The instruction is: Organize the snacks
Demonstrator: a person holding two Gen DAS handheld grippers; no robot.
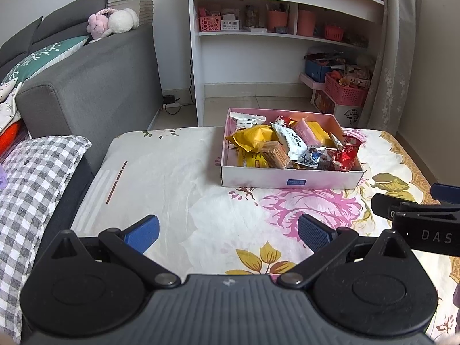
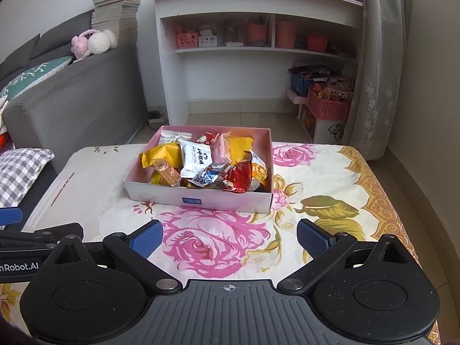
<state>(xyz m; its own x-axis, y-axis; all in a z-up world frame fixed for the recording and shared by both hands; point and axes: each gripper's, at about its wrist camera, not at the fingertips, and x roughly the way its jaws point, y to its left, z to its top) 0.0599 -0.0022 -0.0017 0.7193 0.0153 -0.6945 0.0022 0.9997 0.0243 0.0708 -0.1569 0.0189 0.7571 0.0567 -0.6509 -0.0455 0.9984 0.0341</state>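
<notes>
Pink box (image 2: 198, 198) already stuffed with snacks (image 2: 201, 164); left gripper (image 1: 228, 234), right gripper (image 2: 230, 237) both wide open, empty. Looks basically done, maybe just tidy.

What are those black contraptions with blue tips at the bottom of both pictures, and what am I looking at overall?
Those are two hand-held grippers, each with a camera looking along its two fingers. One picture comes from the left gripper, the other from the right gripper. The blue tips are the finger pads. Both grippers are open and hold nothing. Ahead of them, on a flowered cloth, stands an open box filled with wrapped snacks, such as a red packet and a yellow packet. No loose snacks show on the cloth. Behind are a grey sofa and a white shelf.
</notes>
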